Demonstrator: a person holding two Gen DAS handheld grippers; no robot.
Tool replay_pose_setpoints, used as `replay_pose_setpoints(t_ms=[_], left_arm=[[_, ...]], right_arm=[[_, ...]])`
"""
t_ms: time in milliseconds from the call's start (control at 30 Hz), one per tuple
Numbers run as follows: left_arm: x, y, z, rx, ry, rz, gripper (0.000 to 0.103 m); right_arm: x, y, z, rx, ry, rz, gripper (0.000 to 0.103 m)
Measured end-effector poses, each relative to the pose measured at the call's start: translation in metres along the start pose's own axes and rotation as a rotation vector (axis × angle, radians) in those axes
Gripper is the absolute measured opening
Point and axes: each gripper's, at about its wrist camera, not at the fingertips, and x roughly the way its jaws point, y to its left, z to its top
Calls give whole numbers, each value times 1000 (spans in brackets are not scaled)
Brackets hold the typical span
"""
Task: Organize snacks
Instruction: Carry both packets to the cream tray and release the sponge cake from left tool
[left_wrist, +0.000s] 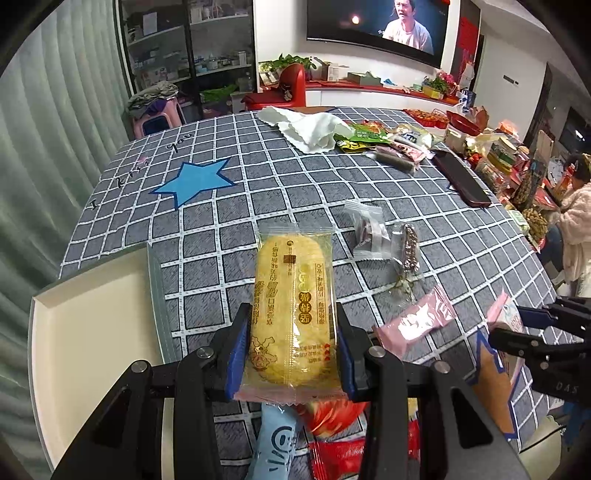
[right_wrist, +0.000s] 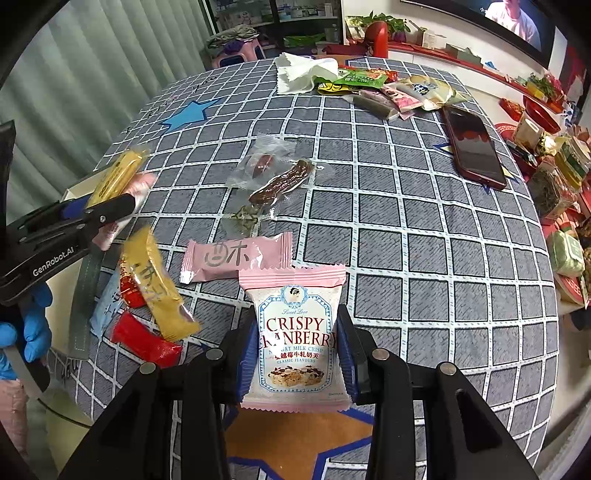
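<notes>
My left gripper is shut on a yellow rice cracker packet, which it holds lengthwise above the checked tablecloth. Seen from the right wrist, the same left gripper and its yellow packet are at the left edge. My right gripper is shut on a pink and white Crispy Cranberry packet, also lifted off the cloth. In the left wrist view the right gripper reaches in from the right. A cream tray sits at the table's near left edge.
Loose snacks lie near the grippers: a pink packet, two clear-wrapped pieces, a yellow packet and a red one. Farther off are a dark red phone, a white cloth and a snack pile. A person sits at the right.
</notes>
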Motion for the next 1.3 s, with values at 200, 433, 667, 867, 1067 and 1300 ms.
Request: replay_pose_setpoints(t_ms=[200, 433, 667, 867, 1067, 1300], left_arm=[[12, -4, -6, 15, 32, 18, 42], [-19, -2, -5, 14, -52, 66, 42], [-52, 26, -10, -33, -71, 139, 42], [-60, 79, -38, -131, -7, 202, 42], [-61, 126, -79, -226, 51, 254, 42], [-53, 152, -121, -291, 112, 270, 43]], right_arm=[[0, -2, -4, 21, 1, 19, 40], [-13, 6, 2, 7, -24, 25, 40], [-22, 52, 19, -61, -47, 77, 40], [-14, 132, 38, -178, -45, 153, 40], [5, 208, 47, -255, -13, 256, 40], [32, 270, 47, -291, 46, 334, 40]])
